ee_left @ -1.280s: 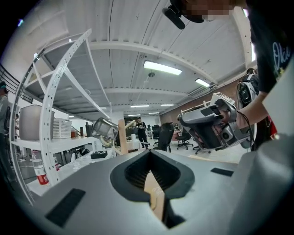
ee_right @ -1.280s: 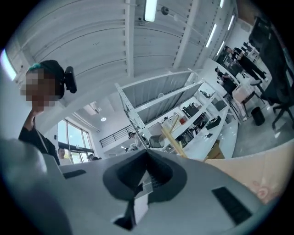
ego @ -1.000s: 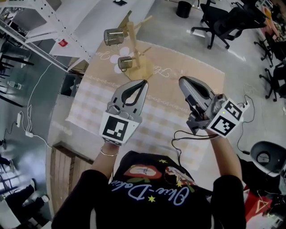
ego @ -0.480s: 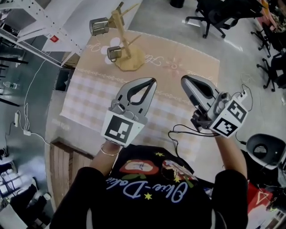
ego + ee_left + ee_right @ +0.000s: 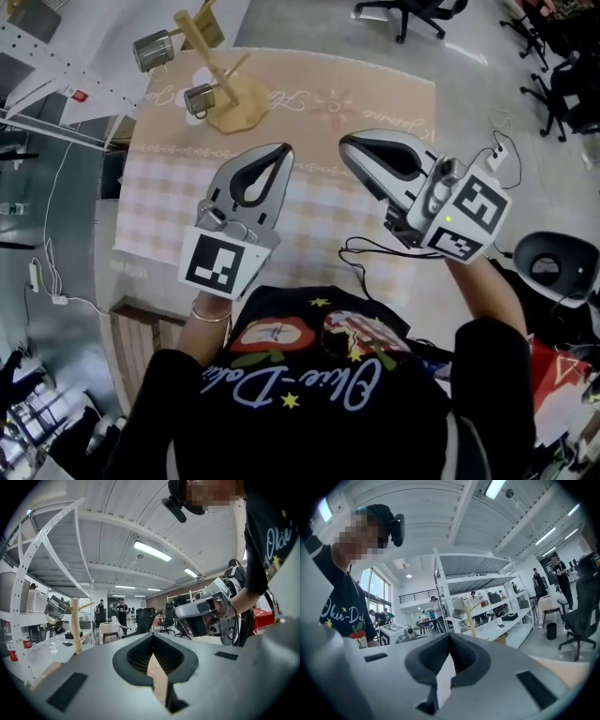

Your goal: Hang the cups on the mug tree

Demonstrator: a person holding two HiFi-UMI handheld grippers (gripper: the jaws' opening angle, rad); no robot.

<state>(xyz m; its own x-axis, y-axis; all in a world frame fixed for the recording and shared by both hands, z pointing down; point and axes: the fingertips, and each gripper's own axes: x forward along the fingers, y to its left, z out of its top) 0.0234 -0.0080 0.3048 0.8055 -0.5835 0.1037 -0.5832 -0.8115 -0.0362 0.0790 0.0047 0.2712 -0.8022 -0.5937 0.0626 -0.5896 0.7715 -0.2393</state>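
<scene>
The wooden mug tree [image 5: 217, 82] stands at the far left of the patterned tablecloth [image 5: 375, 103]. Two metal cups hang on it: one high on the left [image 5: 153, 49], one lower [image 5: 200, 97]. My left gripper [image 5: 282, 149] hovers over the cloth, nearer me than the tree, shut and empty. My right gripper [image 5: 348, 144] is beside it, also shut and empty. In the left gripper view the closed tips [image 5: 152, 637] point past the tree [image 5: 75, 625] and its upper cup [image 5: 55, 607]. The right gripper view shows shut tips [image 5: 450, 635] and the tree [image 5: 471, 616] far off.
A white perforated shelving rack [image 5: 56, 84] runs along the table's left. Office chairs [image 5: 403, 9] stand beyond the far edge. A black cable [image 5: 375, 258] trails over the near cloth. A round black object [image 5: 553, 267] sits at right, a wooden crate [image 5: 141, 337] at lower left.
The head view has shifted, so the tree now sits further up and left. The right gripper has rolled and drawn closer to the left one. Both stay shut and empty.
</scene>
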